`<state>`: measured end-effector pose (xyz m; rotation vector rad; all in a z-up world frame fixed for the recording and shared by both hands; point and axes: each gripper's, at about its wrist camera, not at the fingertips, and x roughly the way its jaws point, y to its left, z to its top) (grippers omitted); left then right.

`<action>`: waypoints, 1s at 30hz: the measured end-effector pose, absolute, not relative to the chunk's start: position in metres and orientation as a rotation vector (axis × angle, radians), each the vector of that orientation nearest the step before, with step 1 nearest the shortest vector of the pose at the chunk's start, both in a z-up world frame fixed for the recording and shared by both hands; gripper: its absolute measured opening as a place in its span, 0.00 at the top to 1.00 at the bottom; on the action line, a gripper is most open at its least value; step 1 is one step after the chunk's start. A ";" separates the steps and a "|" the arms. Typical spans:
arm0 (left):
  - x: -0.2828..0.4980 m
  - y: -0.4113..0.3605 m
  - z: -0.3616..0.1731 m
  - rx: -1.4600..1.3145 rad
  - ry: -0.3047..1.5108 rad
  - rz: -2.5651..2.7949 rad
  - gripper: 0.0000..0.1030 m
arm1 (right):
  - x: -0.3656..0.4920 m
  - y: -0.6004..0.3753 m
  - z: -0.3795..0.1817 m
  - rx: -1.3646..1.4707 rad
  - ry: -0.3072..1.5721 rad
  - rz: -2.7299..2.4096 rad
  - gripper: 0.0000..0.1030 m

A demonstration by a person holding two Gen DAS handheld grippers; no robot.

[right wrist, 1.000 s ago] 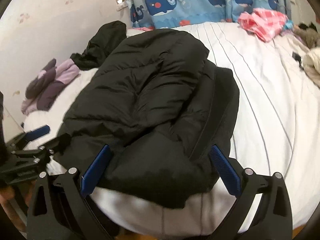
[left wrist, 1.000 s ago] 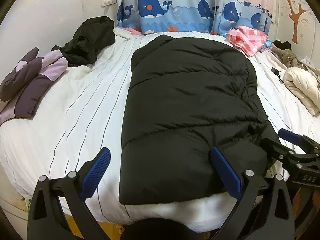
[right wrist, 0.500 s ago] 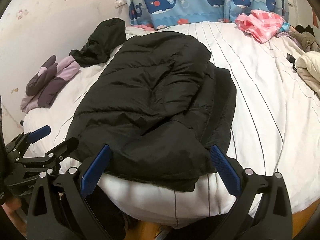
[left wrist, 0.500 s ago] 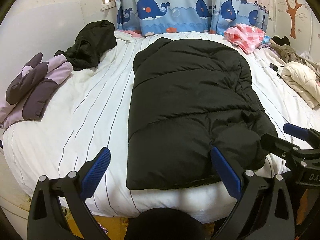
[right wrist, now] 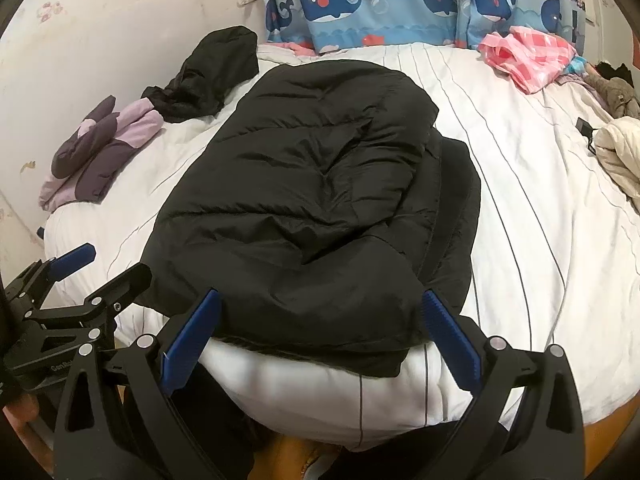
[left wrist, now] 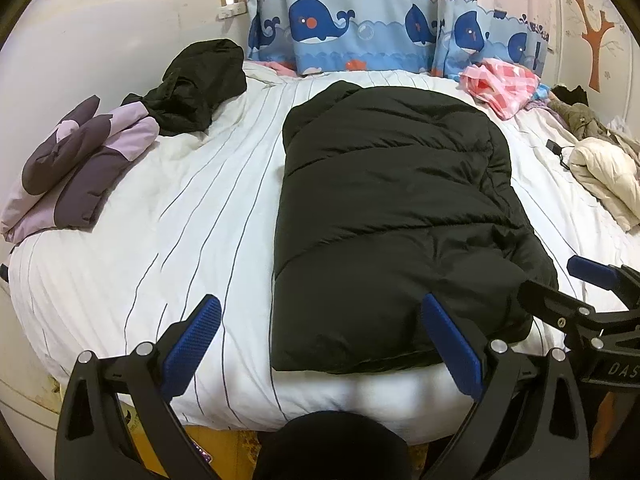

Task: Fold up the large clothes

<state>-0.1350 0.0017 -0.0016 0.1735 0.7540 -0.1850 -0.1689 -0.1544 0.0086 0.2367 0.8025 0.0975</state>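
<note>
A large black puffer jacket (left wrist: 384, 216) lies lengthwise on the white striped bed (left wrist: 192, 216), its sides folded in to a long rectangle; it also shows in the right wrist view (right wrist: 320, 208). My left gripper (left wrist: 320, 340) is open and empty, held back from the jacket's near left hem. My right gripper (right wrist: 320, 332) is open and empty, just short of the jacket's near hem. The right gripper shows in the left wrist view (left wrist: 560, 292), and the left gripper shows in the right wrist view (right wrist: 100, 264); neither touches the jacket.
A purple jacket (left wrist: 76, 164) and a crumpled black garment (left wrist: 196, 80) lie at the bed's left. A pink checked cloth (left wrist: 500, 80), a cream jacket (left wrist: 604, 180) and a dark cable (left wrist: 556, 148) lie at the right. Whale curtains (left wrist: 360, 28) hang behind.
Both grippers have drawn back and up from the jacket's near hem; the jacket now lies farther from the fingers and more of the bed edge shows.
</note>
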 end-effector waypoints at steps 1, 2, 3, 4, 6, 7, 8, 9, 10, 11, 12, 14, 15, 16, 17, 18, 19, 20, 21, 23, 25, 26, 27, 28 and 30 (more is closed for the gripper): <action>-0.135 0.002 -0.002 0.171 0.755 -0.186 0.07 | -0.169 -0.154 0.009 0.236 0.802 0.098 0.06; -0.135 0.003 -0.002 0.168 0.758 -0.186 0.07 | -0.169 -0.154 0.009 0.235 0.802 0.098 0.06; -0.135 0.003 -0.001 0.166 0.758 -0.186 0.07 | -0.170 -0.153 0.010 0.232 0.801 0.098 0.06; -0.136 0.003 -0.001 0.164 0.758 -0.187 0.07 | -0.170 -0.153 0.011 0.230 0.801 0.098 0.06; -0.136 0.004 0.000 0.162 0.757 -0.189 0.07 | -0.170 -0.153 0.012 0.226 0.800 0.096 0.06; -0.136 0.004 -0.001 0.163 0.757 -0.187 0.07 | -0.170 -0.153 0.012 0.224 0.800 0.095 0.06; -0.137 0.004 0.000 0.161 0.756 -0.186 0.07 | -0.170 -0.152 0.013 0.222 0.800 0.093 0.06; -0.137 0.005 0.000 0.159 0.755 -0.186 0.07 | -0.170 -0.152 0.013 0.220 0.800 0.093 0.06; -0.138 0.005 0.000 0.157 0.754 -0.186 0.07 | -0.170 -0.151 0.013 0.221 0.800 0.092 0.06; -0.139 0.005 0.001 0.157 0.753 -0.185 0.07 | -0.170 -0.151 0.014 0.219 0.800 0.090 0.06; -0.141 0.005 0.001 0.158 0.752 -0.183 0.07 | -0.170 -0.151 0.014 0.218 0.799 0.089 0.06; -0.142 0.005 0.001 0.163 0.751 -0.179 0.07 | -0.170 -0.150 0.014 0.212 0.801 0.086 0.06; -0.142 0.005 0.002 0.163 0.750 -0.177 0.07 | -0.170 -0.150 0.014 0.210 0.803 0.085 0.06; -0.143 0.005 0.002 0.163 0.749 -0.176 0.07 | -0.170 -0.150 0.014 0.211 0.803 0.084 0.06; -0.142 0.006 0.002 0.162 0.749 -0.172 0.07 | -0.170 -0.150 0.014 0.210 0.802 0.084 0.06; -0.143 0.006 0.002 0.163 0.749 -0.168 0.07 | -0.170 -0.149 0.014 0.209 0.803 0.082 0.06; -0.143 0.005 0.003 0.165 0.748 -0.164 0.07 | -0.170 -0.150 0.014 0.208 0.804 0.082 0.06; -0.143 0.006 0.003 0.166 0.746 -0.163 0.07 | -0.170 -0.150 0.014 0.209 0.806 0.081 0.06; -0.142 0.006 0.003 0.167 0.747 -0.158 0.07 | -0.169 -0.151 0.013 0.208 0.807 0.081 0.06; -0.142 0.006 0.002 0.172 0.757 -0.135 0.07 | -0.170 -0.152 0.013 0.208 0.808 0.079 0.06; -0.142 0.007 0.002 0.169 0.757 -0.134 0.07 | -0.169 -0.152 0.012 0.207 0.809 0.079 0.06; -0.142 0.008 0.002 0.167 0.757 -0.132 0.07 | -0.169 -0.152 0.012 0.204 0.811 0.077 0.06; -0.143 0.008 0.002 0.167 0.757 -0.133 0.07 | -0.169 -0.152 0.012 0.202 0.812 0.076 0.06; -0.143 0.008 0.002 0.168 0.757 -0.133 0.07 | -0.168 -0.153 0.012 0.200 0.814 0.077 0.06; -0.144 0.008 0.003 0.167 0.756 -0.133 0.07 | -0.168 -0.153 0.012 0.198 0.816 0.076 0.06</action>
